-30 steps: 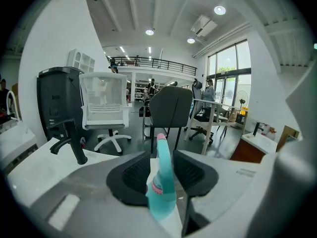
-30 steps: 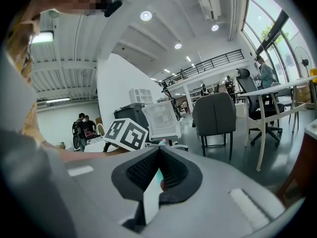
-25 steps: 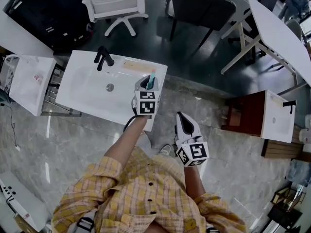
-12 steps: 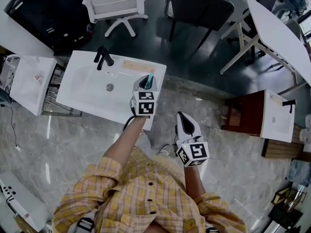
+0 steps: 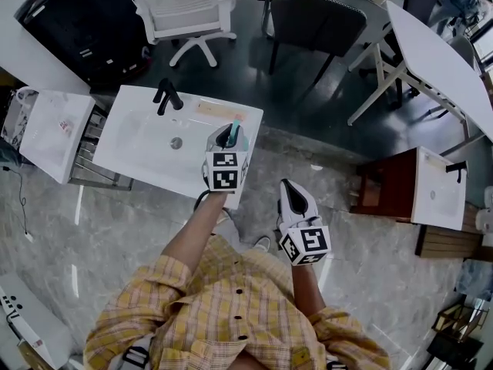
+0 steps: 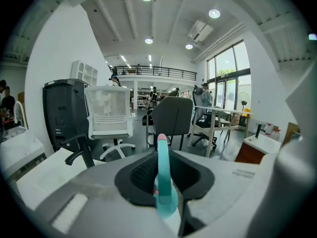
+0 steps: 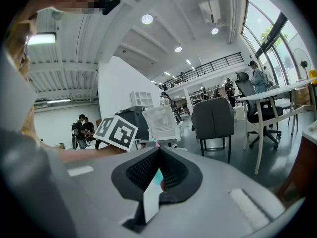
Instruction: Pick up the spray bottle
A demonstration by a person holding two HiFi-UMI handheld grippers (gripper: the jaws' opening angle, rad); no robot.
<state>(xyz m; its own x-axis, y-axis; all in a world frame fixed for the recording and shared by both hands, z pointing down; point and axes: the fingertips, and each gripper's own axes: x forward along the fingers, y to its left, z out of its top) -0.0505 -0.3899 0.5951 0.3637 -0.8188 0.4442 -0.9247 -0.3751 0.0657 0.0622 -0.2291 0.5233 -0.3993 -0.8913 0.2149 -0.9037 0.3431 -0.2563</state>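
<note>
The spray bottle (image 5: 234, 135) has a teal head and stands upright between the jaws of my left gripper (image 5: 229, 132), which is shut on it. It hangs over the front right corner of the white sink (image 5: 139, 149). In the left gripper view the teal head (image 6: 162, 180) fills the gap between the dark pads (image 6: 143, 175), and the bottle's body is hidden below. My right gripper (image 5: 287, 186) hovers over the floor, near my body and right of the sink. Its jaws are shut with nothing in them (image 7: 158, 150).
A black faucet (image 5: 166, 95) stands at the sink's back edge. A white basin on a rack (image 5: 50, 129) is to the left. A white office chair (image 5: 185, 6), a dark chair (image 5: 316, 21) and a white table (image 5: 439, 52) stand beyond. A brown cabinet with a basin (image 5: 431, 187) is at the right.
My left gripper has lifted a little with the spray bottle held in it. The right gripper has stayed where it was.
</note>
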